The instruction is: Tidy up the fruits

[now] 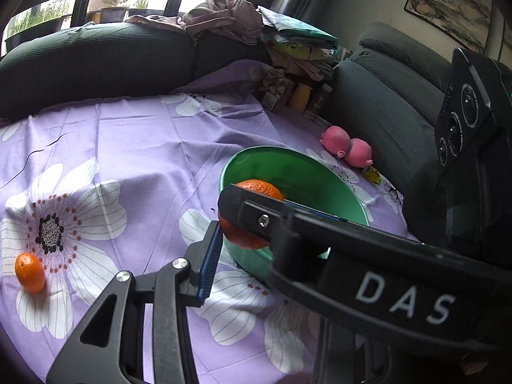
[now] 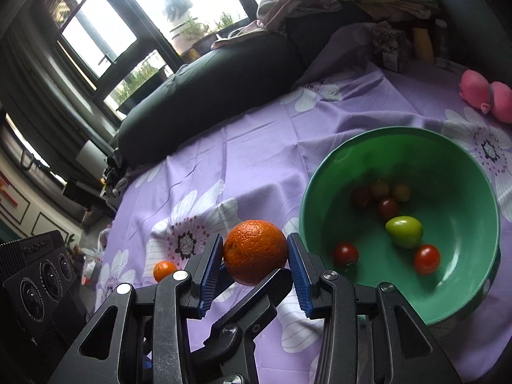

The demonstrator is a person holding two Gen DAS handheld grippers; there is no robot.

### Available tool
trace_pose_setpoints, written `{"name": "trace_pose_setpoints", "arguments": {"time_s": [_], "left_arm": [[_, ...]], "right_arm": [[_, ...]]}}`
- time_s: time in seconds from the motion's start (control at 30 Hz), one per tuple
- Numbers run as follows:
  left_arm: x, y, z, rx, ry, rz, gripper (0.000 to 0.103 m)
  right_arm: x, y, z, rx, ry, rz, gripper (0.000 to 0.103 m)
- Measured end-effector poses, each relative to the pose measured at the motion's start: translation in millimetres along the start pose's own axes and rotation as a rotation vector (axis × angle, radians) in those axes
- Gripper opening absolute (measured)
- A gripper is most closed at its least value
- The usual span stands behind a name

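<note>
My right gripper (image 2: 255,254) is shut on a large orange (image 2: 255,251) and holds it above the purple floral cloth, just left of a green bowl (image 2: 323,172). The bowl holds several small tomatoes (image 2: 426,259) and a green fruit (image 2: 404,231). In the left wrist view the same orange (image 1: 252,214) sits between my left finger (image 1: 209,262) and the right gripper's arm, which crosses in front of the bowl (image 1: 288,166). My left gripper (image 1: 243,224) looks open beside the orange. A small orange (image 1: 29,272) lies on the cloth at far left; it also shows in the right wrist view (image 2: 164,270).
A pink plush toy (image 1: 347,148) lies behind the bowl by the dark sofa cushion (image 1: 384,112). A pile of clothes and packets (image 1: 288,64) sits at the back. A dark bolster (image 1: 96,60) lines the far edge.
</note>
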State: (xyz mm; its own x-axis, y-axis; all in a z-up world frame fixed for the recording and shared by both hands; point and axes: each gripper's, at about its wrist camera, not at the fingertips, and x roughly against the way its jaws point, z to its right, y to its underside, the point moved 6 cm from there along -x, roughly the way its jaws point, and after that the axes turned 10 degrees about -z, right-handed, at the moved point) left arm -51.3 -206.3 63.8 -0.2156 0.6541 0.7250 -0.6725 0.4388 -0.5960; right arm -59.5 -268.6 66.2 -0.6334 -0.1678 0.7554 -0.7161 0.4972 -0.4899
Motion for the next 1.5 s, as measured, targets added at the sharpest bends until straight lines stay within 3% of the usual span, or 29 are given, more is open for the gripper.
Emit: {"name": "trace_pose_setpoints", "arguments": {"time_s": [0.37, 0.7, 0.93, 1.03, 1.13, 1.27, 1.33, 1.5], "left_arm": [[-39, -10, 47, -0.132, 0.066, -0.083, 0.038], [-66, -5, 55, -0.084, 0.147, -0.156, 0.038], [-40, -3, 40, -0.043, 0.153, -0.116, 0.054], [-18, 0, 19, 0.002, 0.105, -0.079, 0.059], [5, 2, -11, 0.073, 0.023, -0.048, 0.063], [37, 1, -60, 0.174, -0.137, 0.014, 0.063], [53, 3, -90, 0.254, -0.201, 0.054, 0.063], [90, 22, -162, 0.462, -0.280, 0.094, 0.063]], "right_arm": [[20, -7, 61, -0.186, 0.018, 0.064, 0.044], [18, -1, 92, -0.288, 0.076, 0.032, 0.043], [25, -5, 105, -0.326, 0.099, 0.079, 0.043], [25, -6, 105, -0.325, 0.148, 0.094, 0.043], [24, -8, 96, -0.295, 0.131, 0.101, 0.043], [18, -12, 73, -0.208, 0.144, 0.098, 0.043], [12, -12, 61, -0.150, 0.160, 0.093, 0.043], [-4, -11, 36, -0.046, 0.191, 0.057, 0.043]]}}
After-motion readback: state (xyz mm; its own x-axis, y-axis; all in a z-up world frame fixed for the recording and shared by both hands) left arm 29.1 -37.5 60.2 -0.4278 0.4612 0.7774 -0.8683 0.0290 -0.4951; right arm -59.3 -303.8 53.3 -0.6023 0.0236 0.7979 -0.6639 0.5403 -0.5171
